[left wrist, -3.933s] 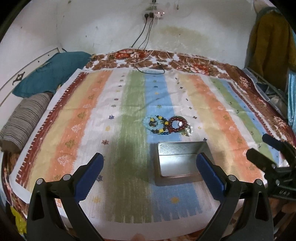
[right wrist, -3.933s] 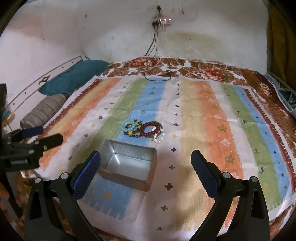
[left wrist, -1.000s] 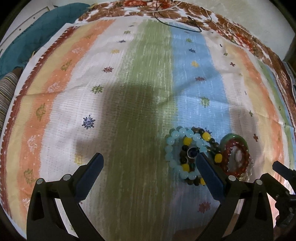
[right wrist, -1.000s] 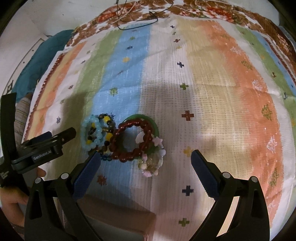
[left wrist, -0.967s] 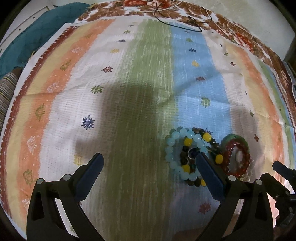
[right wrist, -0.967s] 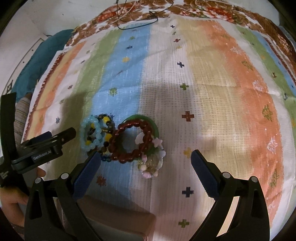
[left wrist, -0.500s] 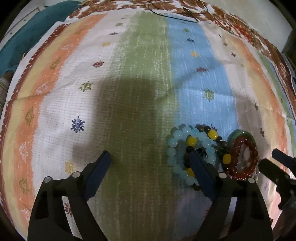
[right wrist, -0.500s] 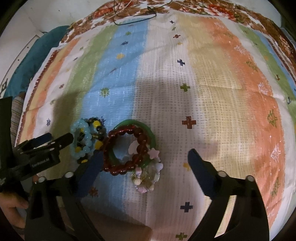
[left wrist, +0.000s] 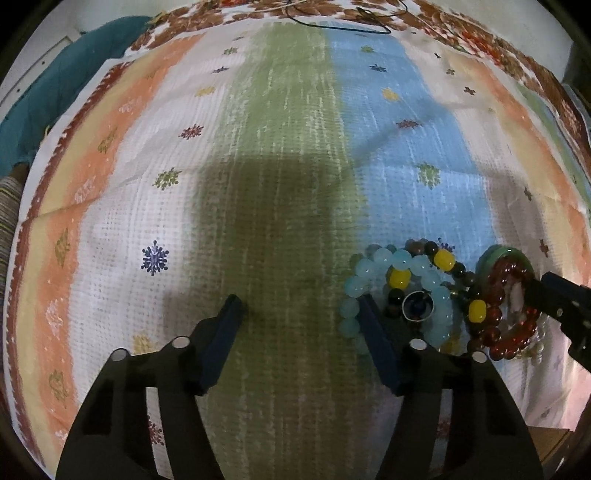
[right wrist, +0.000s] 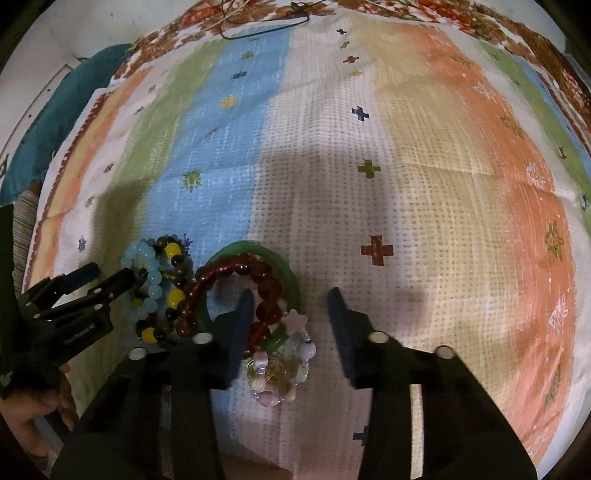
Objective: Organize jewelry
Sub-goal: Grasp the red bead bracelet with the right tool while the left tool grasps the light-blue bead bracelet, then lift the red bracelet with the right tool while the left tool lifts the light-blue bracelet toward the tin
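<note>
Bracelets [right wrist: 207,295] heaped together at seven o'clock; right gripper [right wrist: 288,306] just narrowing astride green bangle [right wrist: 291,284], left gripper [left wrist: 299,314] half-closed, empty. Risked dragging tangled neighbours.

This is a bedroom in a home. A bed fills both views, covered by a striped woven bedspread [left wrist: 295,155] in orange, green, blue and white, laid over a brown floral sheet [right wrist: 406,9] that shows along the far edge. A teal pillow [left wrist: 55,85] lies at the far left beside a striped bolster [left wrist: 9,206]. A black cable [left wrist: 340,22] trails across the far end, near a pale plastered wall [right wrist: 92,22].
</note>
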`<state>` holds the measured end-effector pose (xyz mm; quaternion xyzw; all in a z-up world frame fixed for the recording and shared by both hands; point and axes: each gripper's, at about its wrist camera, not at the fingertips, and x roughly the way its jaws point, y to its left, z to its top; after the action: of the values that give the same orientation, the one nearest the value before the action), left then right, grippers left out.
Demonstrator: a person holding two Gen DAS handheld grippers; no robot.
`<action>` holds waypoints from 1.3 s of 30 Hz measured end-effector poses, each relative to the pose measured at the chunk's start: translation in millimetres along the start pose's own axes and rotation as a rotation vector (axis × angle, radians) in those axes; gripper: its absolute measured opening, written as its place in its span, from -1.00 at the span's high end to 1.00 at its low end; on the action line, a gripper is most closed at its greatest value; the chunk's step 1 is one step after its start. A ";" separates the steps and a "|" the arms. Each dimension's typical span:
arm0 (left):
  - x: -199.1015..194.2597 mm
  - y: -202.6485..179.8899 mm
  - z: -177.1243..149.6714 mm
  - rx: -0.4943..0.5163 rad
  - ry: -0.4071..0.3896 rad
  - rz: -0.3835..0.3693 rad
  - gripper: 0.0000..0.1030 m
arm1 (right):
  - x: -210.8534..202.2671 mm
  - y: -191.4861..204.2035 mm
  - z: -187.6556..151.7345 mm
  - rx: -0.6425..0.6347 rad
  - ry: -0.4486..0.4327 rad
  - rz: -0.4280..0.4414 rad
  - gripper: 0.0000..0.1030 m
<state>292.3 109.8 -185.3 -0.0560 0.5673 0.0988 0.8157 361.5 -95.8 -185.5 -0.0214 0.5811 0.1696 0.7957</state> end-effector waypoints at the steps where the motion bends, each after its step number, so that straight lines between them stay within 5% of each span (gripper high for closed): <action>1: -0.2 -0.7 -0.4 0.003 -0.002 -0.002 -0.13 | 0.3 0.0 -0.2 -0.002 0.001 0.007 0.37; 6: -1.6 -1.3 0.9 -0.007 0.002 -0.048 0.43 | -1.5 5.1 -1.3 -0.026 -0.003 -0.002 0.45; 11: -1.7 -7.6 -1.5 0.015 0.003 -0.034 0.78 | -6.9 10.2 -1.6 -0.077 -0.022 -0.039 0.60; 13: -2.1 -9.7 -2.1 0.020 0.003 -0.029 0.78 | -8.3 10.6 -0.8 -0.088 -0.027 -0.053 0.73; 39: -46.4 -9.3 4.3 0.009 -0.063 -0.091 0.79 | -43.3 18.0 -13.8 -0.116 -0.097 -0.074 0.73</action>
<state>282.7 97.1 -140.5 -0.0751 0.5388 0.0609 0.8369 331.9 -92.7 -146.7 -0.0806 0.5299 0.1741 0.8261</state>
